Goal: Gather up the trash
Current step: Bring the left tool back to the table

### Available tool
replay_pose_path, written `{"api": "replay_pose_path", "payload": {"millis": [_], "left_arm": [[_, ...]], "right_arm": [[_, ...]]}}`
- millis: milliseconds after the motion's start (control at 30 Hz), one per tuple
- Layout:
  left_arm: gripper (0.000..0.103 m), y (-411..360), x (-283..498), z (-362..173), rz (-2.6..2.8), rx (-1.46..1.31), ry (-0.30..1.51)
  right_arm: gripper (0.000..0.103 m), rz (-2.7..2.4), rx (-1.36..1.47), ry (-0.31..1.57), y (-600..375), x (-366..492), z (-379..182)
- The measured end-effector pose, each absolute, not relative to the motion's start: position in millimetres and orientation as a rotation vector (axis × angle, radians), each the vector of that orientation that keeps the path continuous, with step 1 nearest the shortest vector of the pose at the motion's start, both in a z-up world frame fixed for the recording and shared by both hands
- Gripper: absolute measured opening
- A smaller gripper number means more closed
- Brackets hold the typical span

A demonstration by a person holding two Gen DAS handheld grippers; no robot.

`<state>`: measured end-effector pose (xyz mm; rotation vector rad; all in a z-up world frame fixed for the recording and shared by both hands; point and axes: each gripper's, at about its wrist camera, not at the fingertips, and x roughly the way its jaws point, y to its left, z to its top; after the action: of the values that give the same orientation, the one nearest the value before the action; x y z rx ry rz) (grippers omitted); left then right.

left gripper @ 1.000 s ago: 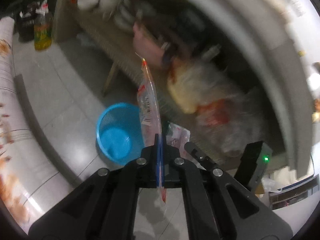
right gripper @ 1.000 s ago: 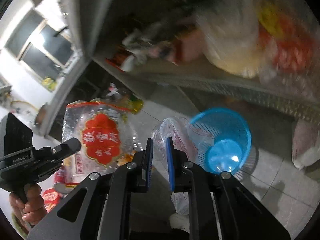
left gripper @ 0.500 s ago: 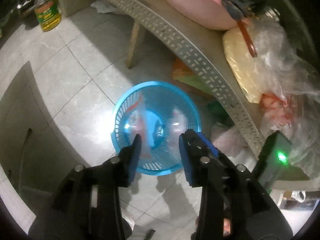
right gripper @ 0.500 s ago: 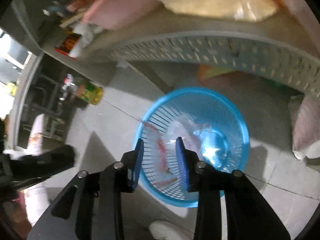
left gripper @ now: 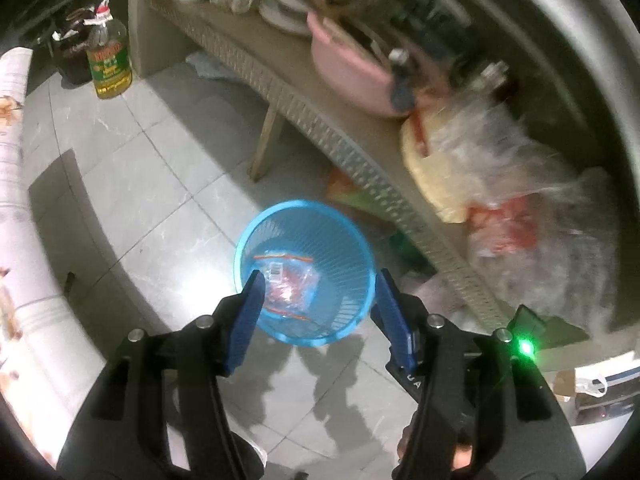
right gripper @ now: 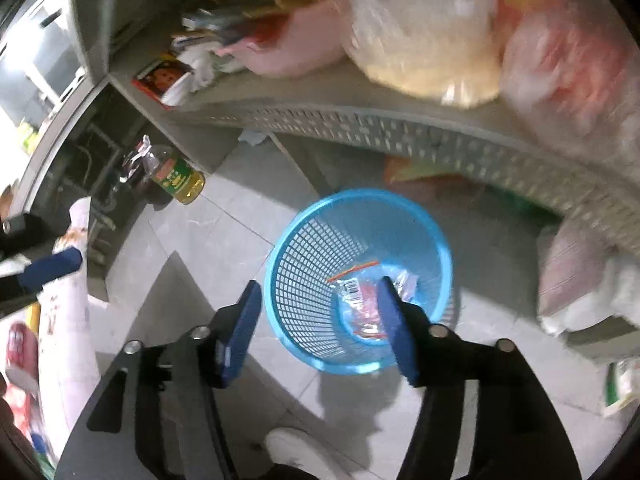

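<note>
A second ago each gripper pinched a clear plastic wrapper above the floor; now both wrappers lie at the bottom of the blue mesh basket (left gripper: 256, 236), and both sets of jaws have just been opening. The left gripper (left gripper: 318, 286) hangs over the basket with its blue pads spread apart and nothing between them. The right gripper (right gripper: 318, 294) is likewise parted and empty, its right pad covering part of the wrappers (right gripper: 354, 294). Through the mesh the wrappers (left gripper: 290, 284) appear as crumpled clear film with red print, a red strip and a small barcode label; where one ends and the other begins cannot be told. The basket stands on grey floor tiles (left gripper: 160, 184) just near a perforated shelf (left gripper: 344, 148), whose bagged goods are blurred. A cooking-oil bottle (left gripper: 110, 66) stands far left.
</note>
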<state>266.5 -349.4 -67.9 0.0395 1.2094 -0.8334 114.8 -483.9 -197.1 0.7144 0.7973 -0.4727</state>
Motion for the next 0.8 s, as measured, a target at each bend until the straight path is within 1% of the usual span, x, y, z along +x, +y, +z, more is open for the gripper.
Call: {"api": "replay_pose_path", "payload": {"millis": [33,67,133,167,200,233,267,333,400,533,633,700,800], "left_arm": [[0.057,-342,263,-61,-0.849,0.022,1.202],[0.059,-331,257,-53,-0.858,0.007,1.201],[0.069,-313,247,-40,-0.869,-0.009,1.186],[0.071,-304,241,-33,-0.868,-0.009,1.171],[0.077,-292,232,-25,-0.863,-0.003,1.148],[0.08,-280,225,-19,-0.86,-0.001,1.127],[0.08,-272,220,-14,-0.857,-0.001,1.114],[0.084,-250,207,-2,-0.855,-0.013,1.078],[0.084,-225,194,9,-0.848,-0.045,1.05],[0.09,-174,174,28,-0.817,-0.112,0.994],[0.091,-132,161,38,-0.766,-0.149,0.96],[0.094,-105,152,41,-0.742,-0.169,0.944],[0.094,-68,140,41,-0.706,-0.191,0.916]], "right_arm": [[0.068,-0.481,0.679,0.789,-476,109,-185],[0.071,-0.491,0.647,0.784,-470,104,-174],[0.082,-0.516,0.578,0.774,-456,95,-151],[0.086,-0.534,0.546,0.777,-450,92,-142],[0.088,-0.548,0.502,0.773,-441,88,-129],[0.091,-0.549,0.479,0.768,-435,85,-120],[0.095,-0.55,0.459,0.762,-429,82,-112],[0.096,-0.565,0.417,0.753,-415,77,-94],[0.097,-0.611,0.357,0.755,-400,73,-77],[0.097,-0.615,0.243,0.721,-372,70,-45],[0.097,-0.608,0.153,0.695,-346,73,-20],[0.097,-0.595,0.096,0.658,-328,72,-6],[0.097,-0.487,0.081,0.579,-301,69,12]]}}
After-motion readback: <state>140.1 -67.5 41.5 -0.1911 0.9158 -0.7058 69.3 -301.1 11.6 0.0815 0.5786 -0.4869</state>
